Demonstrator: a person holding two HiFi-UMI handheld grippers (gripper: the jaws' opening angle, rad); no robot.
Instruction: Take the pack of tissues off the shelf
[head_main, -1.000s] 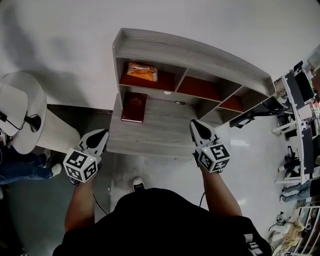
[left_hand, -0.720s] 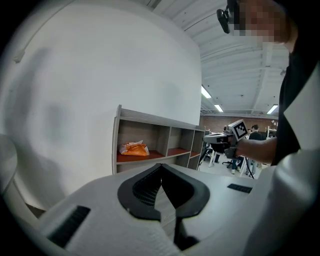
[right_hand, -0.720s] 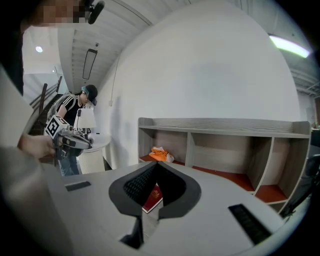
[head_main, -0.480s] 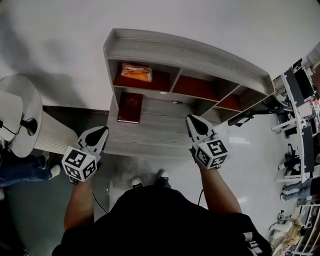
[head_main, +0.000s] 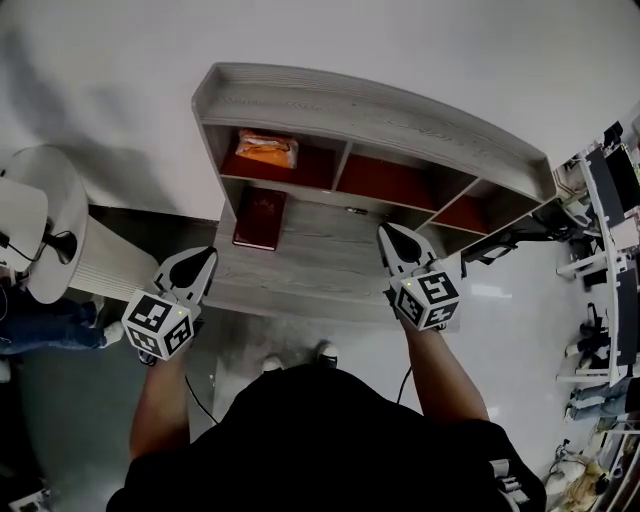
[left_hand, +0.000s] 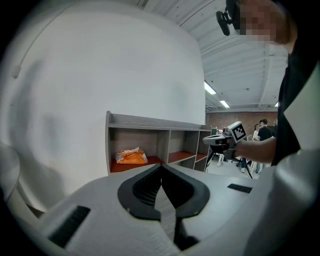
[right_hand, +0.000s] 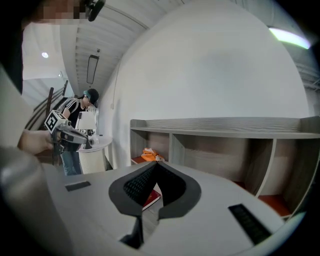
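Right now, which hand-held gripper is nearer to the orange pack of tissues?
Left. The left hand-held gripper is in front of the pack of tissues, slightly to its left; the right hand-held gripper is before the middle compartment, farther off.

place: lab hall | cues: strip-lit ribbed ceiling (left_hand: 235, 65), equipment benches (head_main: 612, 195), bystanders (left_hand: 262, 132)

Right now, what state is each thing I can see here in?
shelf, standing upright.
pack of tissues, lying in the left compartment, untouched.
red book, closed, flat on the lower ledge.
left tool, shut, holding nothing.
right tool, shut, holding nothing.
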